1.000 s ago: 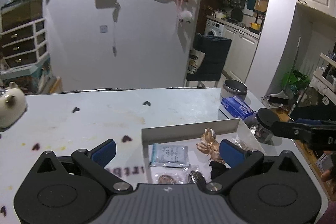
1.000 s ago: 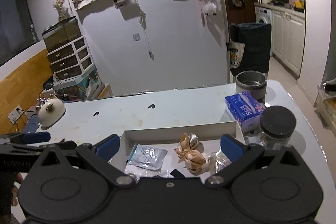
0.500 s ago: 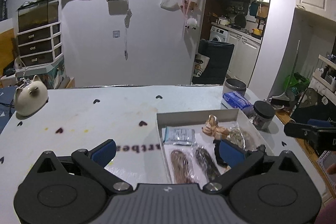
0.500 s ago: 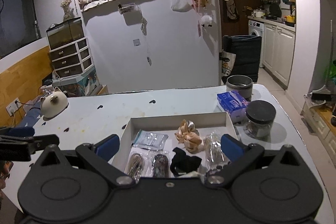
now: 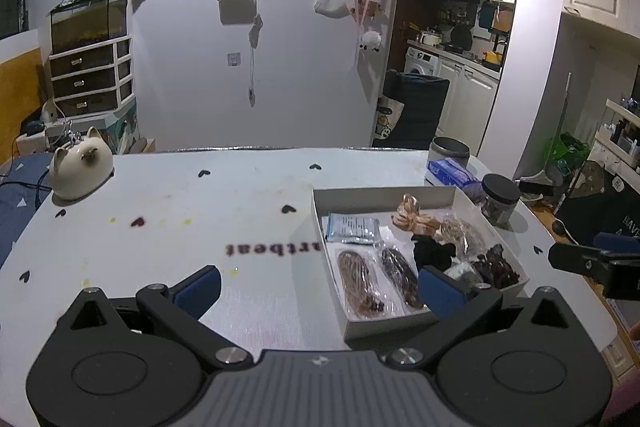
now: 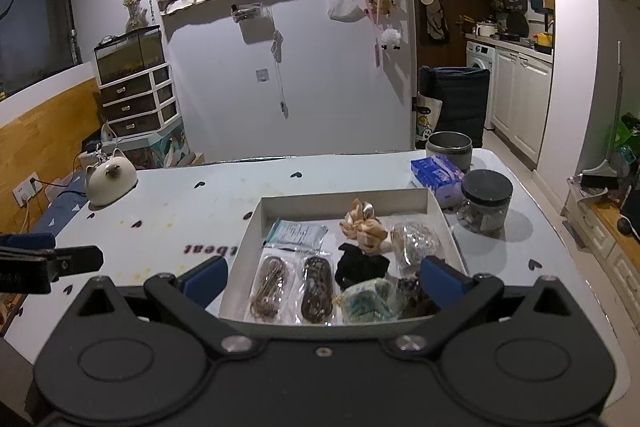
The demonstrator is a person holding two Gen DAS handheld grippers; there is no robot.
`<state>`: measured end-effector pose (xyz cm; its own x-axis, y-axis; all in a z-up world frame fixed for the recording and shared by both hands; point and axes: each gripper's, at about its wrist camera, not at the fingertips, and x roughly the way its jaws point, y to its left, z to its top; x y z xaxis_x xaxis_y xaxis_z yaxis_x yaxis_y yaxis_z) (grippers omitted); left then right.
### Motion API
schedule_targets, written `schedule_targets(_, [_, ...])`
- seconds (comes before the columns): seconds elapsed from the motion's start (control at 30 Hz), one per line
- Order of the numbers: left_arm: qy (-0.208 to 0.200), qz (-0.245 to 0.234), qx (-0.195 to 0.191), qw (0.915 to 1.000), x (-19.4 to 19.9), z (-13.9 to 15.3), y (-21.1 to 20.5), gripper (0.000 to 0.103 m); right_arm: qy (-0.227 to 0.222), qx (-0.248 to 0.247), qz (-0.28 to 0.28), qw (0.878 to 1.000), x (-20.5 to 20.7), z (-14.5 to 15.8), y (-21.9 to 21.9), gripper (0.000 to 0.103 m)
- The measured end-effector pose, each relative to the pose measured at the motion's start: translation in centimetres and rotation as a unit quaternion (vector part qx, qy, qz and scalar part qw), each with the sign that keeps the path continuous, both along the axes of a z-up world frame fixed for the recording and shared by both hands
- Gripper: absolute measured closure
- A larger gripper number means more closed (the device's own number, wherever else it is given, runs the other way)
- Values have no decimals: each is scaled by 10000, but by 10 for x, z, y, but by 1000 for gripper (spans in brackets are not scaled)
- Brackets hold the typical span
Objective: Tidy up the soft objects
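Grippers, left (image 5: 318,285) and right (image 6: 322,277), hover wide-jawed, empty, over the shallow white cardboard box (image 6: 344,201) of bagged soft items; best to descend squarely onto 1 piece, perhaps the black fabric scrunchie (image 6: 360,267).

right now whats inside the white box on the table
The white box holds a blue packet, two bagged brown bundles, a black scrunchie, a tan bow and a clear bag. The right gripper hides its near edge.
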<state>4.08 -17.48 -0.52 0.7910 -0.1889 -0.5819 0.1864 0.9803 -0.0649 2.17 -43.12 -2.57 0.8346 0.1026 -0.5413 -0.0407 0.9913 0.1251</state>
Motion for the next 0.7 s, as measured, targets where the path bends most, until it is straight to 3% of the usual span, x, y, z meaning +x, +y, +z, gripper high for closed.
schedule_targets(0.7, [35, 8, 39, 10000, -18, -1, 11, 0, -21, 5, 56, 10000, -15, 0, 17, 0])
